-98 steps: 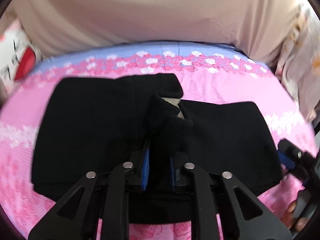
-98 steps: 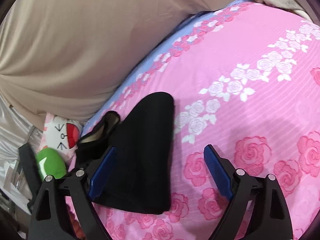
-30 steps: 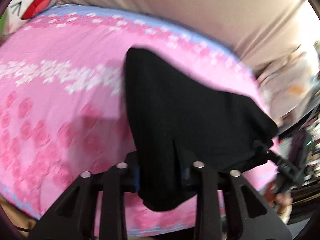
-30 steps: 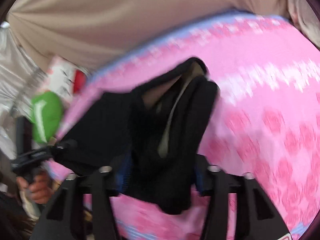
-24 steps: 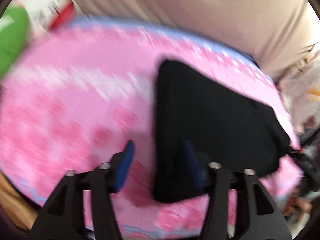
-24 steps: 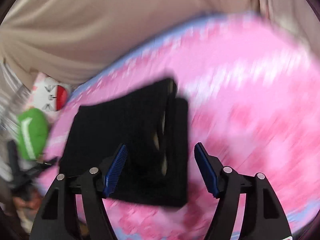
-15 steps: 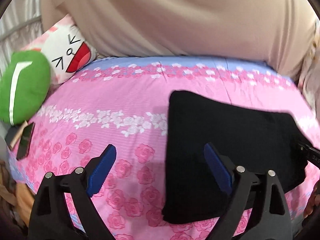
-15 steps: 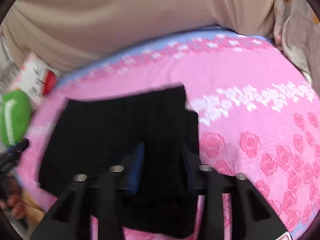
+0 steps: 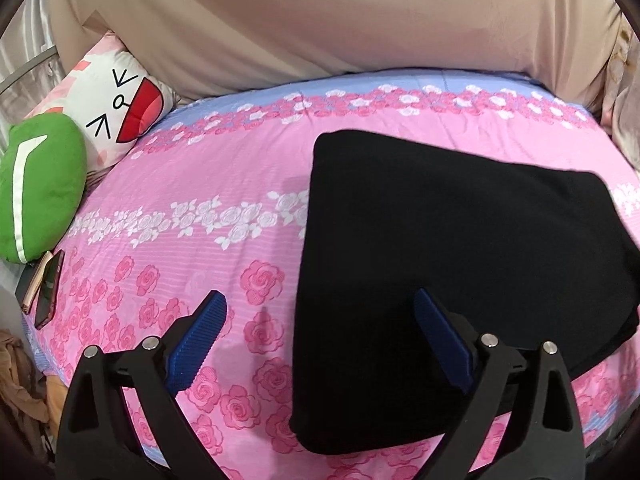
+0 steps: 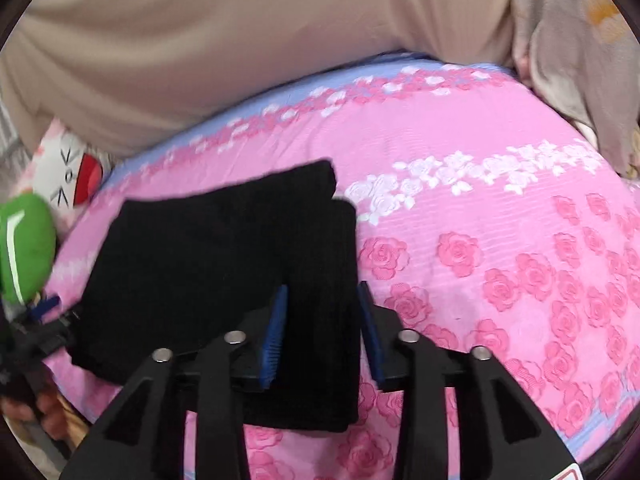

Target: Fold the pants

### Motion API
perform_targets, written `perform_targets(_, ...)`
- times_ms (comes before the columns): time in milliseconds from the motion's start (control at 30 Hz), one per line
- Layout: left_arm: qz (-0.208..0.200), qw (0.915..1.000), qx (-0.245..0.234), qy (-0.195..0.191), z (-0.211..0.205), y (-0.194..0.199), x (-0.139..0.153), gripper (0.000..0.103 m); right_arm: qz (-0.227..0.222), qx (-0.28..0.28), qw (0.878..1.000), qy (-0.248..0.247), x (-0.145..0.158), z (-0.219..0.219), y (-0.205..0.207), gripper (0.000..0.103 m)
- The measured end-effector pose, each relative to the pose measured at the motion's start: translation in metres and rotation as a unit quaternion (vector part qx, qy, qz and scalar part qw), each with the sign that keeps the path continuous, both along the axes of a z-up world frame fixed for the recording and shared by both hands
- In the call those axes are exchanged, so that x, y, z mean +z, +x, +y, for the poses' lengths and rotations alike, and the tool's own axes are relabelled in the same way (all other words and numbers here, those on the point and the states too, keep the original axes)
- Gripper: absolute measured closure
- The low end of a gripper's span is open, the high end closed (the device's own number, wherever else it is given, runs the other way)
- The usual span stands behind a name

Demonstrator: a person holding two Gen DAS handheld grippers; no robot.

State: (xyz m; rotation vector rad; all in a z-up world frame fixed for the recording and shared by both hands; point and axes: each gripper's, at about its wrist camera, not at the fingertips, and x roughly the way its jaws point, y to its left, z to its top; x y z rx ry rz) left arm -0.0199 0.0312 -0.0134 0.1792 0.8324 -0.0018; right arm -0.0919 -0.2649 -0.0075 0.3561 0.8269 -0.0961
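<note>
The black pants [image 9: 440,240] lie folded into a flat rectangle on the pink rose-print bedsheet [image 9: 180,184]. My left gripper [image 9: 320,300] hovers over the fold's near left edge. Its jaws are wide and still opening, and its blue pads grip nothing. In the right wrist view the pants [image 10: 220,260] fill the left half. My right gripper [image 10: 322,290] straddles the strip along their near right edge. Its jaws are opening, with cloth lying flat between the pads and not pinched. A hand [image 10: 40,408] shows at the lower left edge.
A green cushion [image 9: 36,192] and a white cartoon-face pillow [image 9: 120,112] sit at the bed's left end. A phone [image 9: 48,280] lies near the left edge. A beige curtain [image 9: 320,20] hangs behind the bed. Grey floral cloth [image 10: 580,60] is piled at the right.
A second ago both grippers held bunched cloth. The left let go and spread wide. The right released, closed around the fold's right edge, and now stands slightly wider. The pants settled flat.
</note>
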Motion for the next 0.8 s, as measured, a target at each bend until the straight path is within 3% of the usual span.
perform_targets(100,0.003,1.0,0.006,-0.003,0.005,0.0,-0.003,0.008,-0.035,0.021,0.999,-0.034,0.026,0.02,-0.011,0.061)
perform_targets(233,0.003,0.9999,0.012,-0.003,0.018,-0.001,-0.002,0.008,-0.064,0.129,0.99,-0.001,0.043,0.073,-0.022,0.052)
perform_targets(333,0.002,0.9997,0.022,-0.007,0.04,-0.004,0.002,0.007,-0.051,0.206,0.977,0.03,0.032,0.115,-0.02,0.051)
perform_targets(500,-0.013,0.9963,0.085,0.003,0.097,-0.01,0.011,0.007,-0.005,0.307,0.951,0.042,-0.002,0.2,-0.008,0.051)
perform_targets(600,-0.02,0.9934,0.113,0.005,0.126,-0.015,0.014,0.007,0.005,0.329,0.944,0.018,-0.013,0.236,-0.001,0.049)
perform_targets(667,-0.021,0.9923,0.122,-0.003,0.142,-0.019,0.013,0.007,0.006,0.326,0.945,-0.01,-0.017,0.249,0.001,0.04)
perform_targets(800,-0.018,0.9917,0.126,-0.016,0.161,-0.024,0.009,0.007,-0.005,0.321,0.947,-0.011,-0.007,0.258,0.0,0.038)
